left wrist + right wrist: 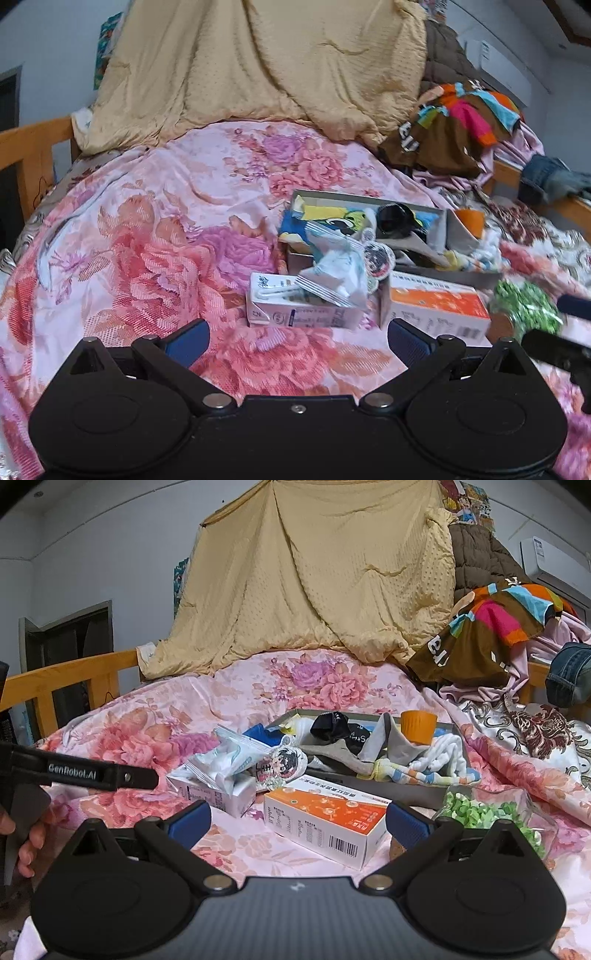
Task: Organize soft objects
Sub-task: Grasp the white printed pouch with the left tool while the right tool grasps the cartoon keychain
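Note:
A grey tray (424, 792) on the floral bedspread holds socks: a black sock (330, 723), a grey sock (391, 744), striped white socks (443, 762). The tray (369, 199) also shows in the left wrist view. A packet of tissues (332, 269) lies on a milk carton (295, 314), also seen in the right wrist view (221, 760). My left gripper (297, 341) is open and empty, just short of the carton. My right gripper (297, 821) is open and empty over an orange-white box (328, 816).
An orange cup (418, 725) stands in the tray. A bag of green bits (487, 812) lies at the right. A beige quilt (314, 583) and piled clothes (491, 627) rise at the back. Wooden bed rails (74, 675) run along the left.

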Tool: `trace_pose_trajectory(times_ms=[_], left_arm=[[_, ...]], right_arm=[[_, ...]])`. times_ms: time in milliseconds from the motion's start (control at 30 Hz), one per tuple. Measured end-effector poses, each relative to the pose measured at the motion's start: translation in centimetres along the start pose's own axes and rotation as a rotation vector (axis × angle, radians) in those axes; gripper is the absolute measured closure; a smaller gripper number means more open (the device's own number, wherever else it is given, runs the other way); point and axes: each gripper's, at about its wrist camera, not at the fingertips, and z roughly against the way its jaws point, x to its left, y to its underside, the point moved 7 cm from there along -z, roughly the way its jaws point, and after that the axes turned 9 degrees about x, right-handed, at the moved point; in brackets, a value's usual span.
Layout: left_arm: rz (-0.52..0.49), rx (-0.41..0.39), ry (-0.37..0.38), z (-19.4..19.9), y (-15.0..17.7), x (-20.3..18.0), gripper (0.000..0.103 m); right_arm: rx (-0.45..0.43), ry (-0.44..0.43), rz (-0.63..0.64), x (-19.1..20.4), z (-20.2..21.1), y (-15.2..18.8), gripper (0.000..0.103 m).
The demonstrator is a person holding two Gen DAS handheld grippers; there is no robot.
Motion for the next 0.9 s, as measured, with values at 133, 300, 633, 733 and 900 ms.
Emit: trace_pose_trajectory(times_ms=[133,300,633,733,900], left_arm=[[0.033,-0.016,0.026,-1.2,-0.6,0.4,0.001],[0.053,-0.037,0.064,-3.1,-1.6,0.4,0.001],[0.04,-0.069,0.15,-7.1,-3.6,-0.3,0.001],[0.036,-0.081,0.195,-7.9,-4.1,-0.3,0.001],[0.08,-0.068,0.276,-9.4,-4.4,0.3,0.002]], right_arm=[[0.02,0.011,0.018,0.2,-1.2,0.3,0.0],[0.039,0.017,0.04,0.2,-2.5,0.6,0.0],[0.027,-0.032,0.087,-0.8,-6.5,-2.5,0.0],[0.034,-0.089,0.05,-1.6,-7.8,-3.6,0.001],[0.084,-0.174,-0.029,-2.9,-9.8,-4.4,0.005]])
